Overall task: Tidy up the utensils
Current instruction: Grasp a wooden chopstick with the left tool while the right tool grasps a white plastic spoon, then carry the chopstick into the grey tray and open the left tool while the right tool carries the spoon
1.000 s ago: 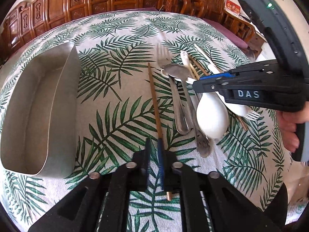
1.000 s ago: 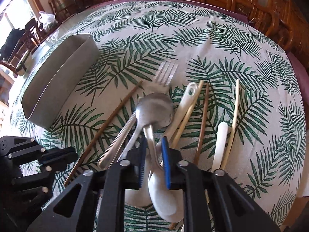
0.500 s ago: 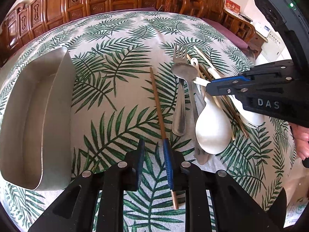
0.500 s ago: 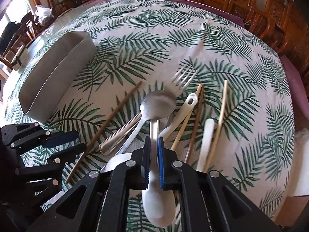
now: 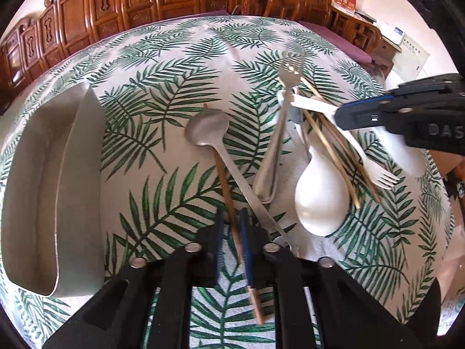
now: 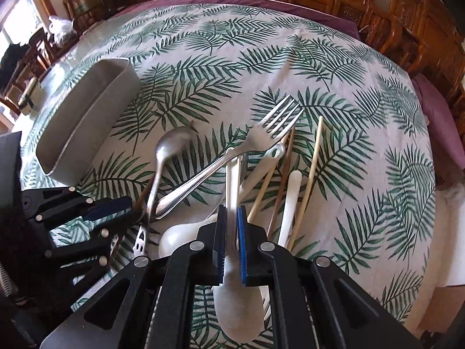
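Observation:
My left gripper (image 5: 232, 232) is shut on a brown chopstick (image 5: 225, 186) that lies on the cloth; the steel spoon (image 5: 207, 129) lies across it. My right gripper (image 6: 231, 232) is shut on the handle of a white plastic spoon (image 6: 234, 174), whose bowl hangs below the fingers; the gripper also shows in the left wrist view (image 5: 360, 116). A steel fork (image 6: 232, 157) rests across the pile. A second white spoon (image 5: 319, 197), a white plastic fork (image 5: 375, 171) and pale chopsticks (image 6: 311, 168) lie in the pile. A grey oblong bin (image 5: 43, 174) stands at the left.
The round table (image 6: 290, 43) has a palm-leaf cloth. Carved wooden chairs (image 6: 407, 29) and cabinets (image 5: 145, 0) ring its far side. The bin also shows in the right wrist view (image 6: 87, 116), beyond my left gripper (image 6: 113, 206).
The steel spoon has slid left, off the pile, and now lies across the brown chopstick. My right gripper has let go of it and shut on the white spoon. My left gripper closed on the chopstick.

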Demonstrator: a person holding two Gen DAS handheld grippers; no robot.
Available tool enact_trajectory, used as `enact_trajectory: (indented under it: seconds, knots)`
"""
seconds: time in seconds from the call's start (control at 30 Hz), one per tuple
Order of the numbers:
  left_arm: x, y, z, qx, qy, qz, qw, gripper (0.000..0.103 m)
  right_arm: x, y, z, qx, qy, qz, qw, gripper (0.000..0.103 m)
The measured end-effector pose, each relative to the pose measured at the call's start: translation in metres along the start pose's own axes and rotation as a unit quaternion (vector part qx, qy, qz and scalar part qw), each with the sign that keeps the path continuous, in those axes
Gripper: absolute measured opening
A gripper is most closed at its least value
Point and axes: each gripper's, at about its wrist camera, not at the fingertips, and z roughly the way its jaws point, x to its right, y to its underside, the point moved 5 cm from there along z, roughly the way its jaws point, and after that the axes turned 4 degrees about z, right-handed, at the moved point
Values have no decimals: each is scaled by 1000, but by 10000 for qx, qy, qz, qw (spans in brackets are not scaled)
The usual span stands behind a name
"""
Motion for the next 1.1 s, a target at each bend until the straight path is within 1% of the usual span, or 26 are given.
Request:
enact_trajectory:
  seconds: [0.07, 0.1, 0.13, 0.2, 0.27, 0.33, 0.43, 0.53, 0.67, 0.8, 0.97, 1.1]
  knots:
    - [-4, 0, 0, 4, 108, -84, 9999, 5, 4, 1, -1, 47, 31, 74, 10000, 9]
    - [-5, 0, 0, -4, 130, -97, 9999, 5, 7, 1, -2, 110, 139, 85, 9998, 9]
    - [-6, 0, 0, -14, 133, -88, 9999, 4, 9, 0, -3, 173, 256, 101, 9995, 9]
    - [-6, 1, 0, -14, 91, -42, 9999, 4, 11, -2, -3, 233, 293, 150, 9992, 9]
    - [-6, 2, -1, -27, 104, -46, 9999, 4, 13, -4, -6, 356, 443, 139, 9983, 9]
    - [-8, 2, -2, -34, 161, -104, 9998, 4, 16, -8, -10, 482, 470, 217, 9975, 9]
    - [-11, 3, -4, -8, 151, -141, 9998, 4, 27, -14, -20, 665, 481, 401, 9958, 9]
    - [-14, 3, -8, 35, 160, -194, 9997, 4, 39, -18, -26, 752, 485, 540, 9945, 9]
    - [-18, -2, -17, 165, 186, -240, 9994, 4, 46, -14, -31, 815, 491, 650, 9933, 9]
    - [-20, -7, -26, 275, 209, -249, 9991, 4, 37, -9, -30, 796, 431, 607, 9940, 9]
    - [-25, -10, -41, 418, 193, -255, 9986, 4, 17, -3, -30, 796, 309, 487, 9952, 9]
    - [-31, -10, -52, 452, 185, -256, 9985, 4, 1, -1, -30, 795, 238, 365, 9959, 9]
